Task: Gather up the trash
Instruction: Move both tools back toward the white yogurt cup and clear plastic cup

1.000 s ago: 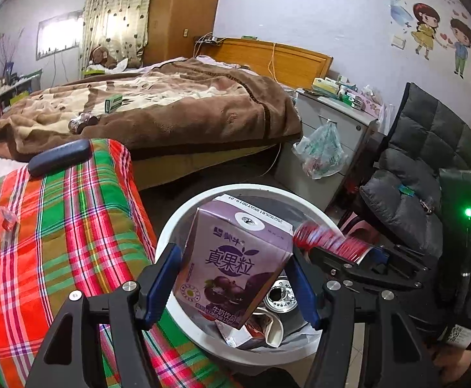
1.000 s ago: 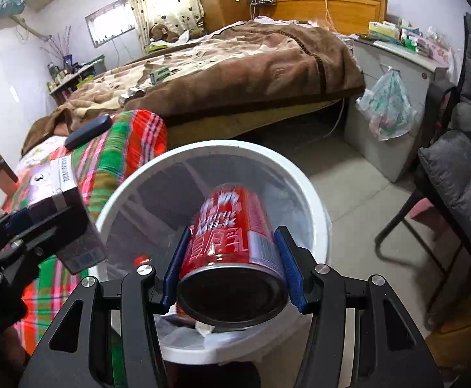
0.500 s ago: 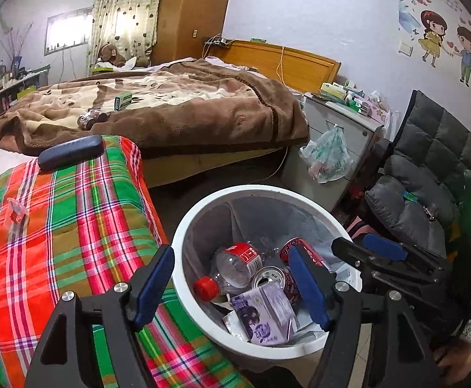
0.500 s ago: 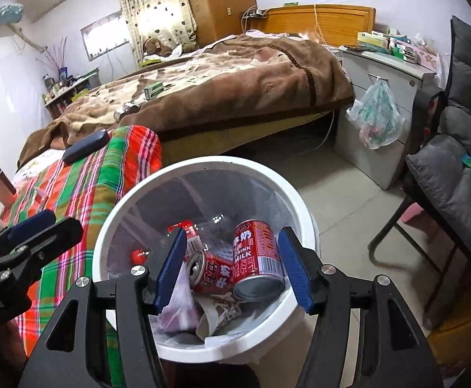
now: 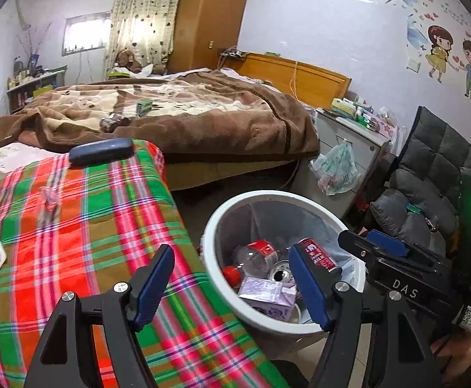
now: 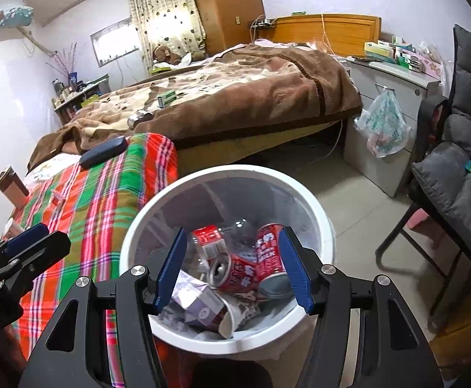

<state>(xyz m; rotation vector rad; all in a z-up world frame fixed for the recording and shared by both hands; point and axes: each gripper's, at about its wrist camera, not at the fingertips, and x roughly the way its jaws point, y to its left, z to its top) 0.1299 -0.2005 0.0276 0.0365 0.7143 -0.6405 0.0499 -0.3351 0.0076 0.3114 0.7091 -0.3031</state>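
A white trash bin (image 5: 212,226) (image 6: 319,213) stands on the floor beside the plaid bed. Inside lie a purple milk carton (image 5: 266,296) (image 6: 203,304), red cans (image 5: 319,255) (image 6: 269,252) and a clear bottle with a red cap (image 5: 251,258). My left gripper (image 5: 232,284) is open and empty, above the bin's left rim and the bed edge. My right gripper (image 6: 232,268) is open and empty, right above the bin's mouth. The right gripper also shows in the left wrist view (image 5: 374,245).
A plaid blanket (image 5: 73,226) carries a dark case (image 5: 101,152) and small items. A brown bed (image 5: 170,119) with a green box (image 5: 144,107) is behind. A grey cabinet with a hanging bag (image 5: 335,168) and a dark chair (image 5: 429,174) stand right.
One second ago the left gripper held the purple carton and the right held a red can. Both opened; carton and can now lie in the bin. Both grippers have pulled back slightly.
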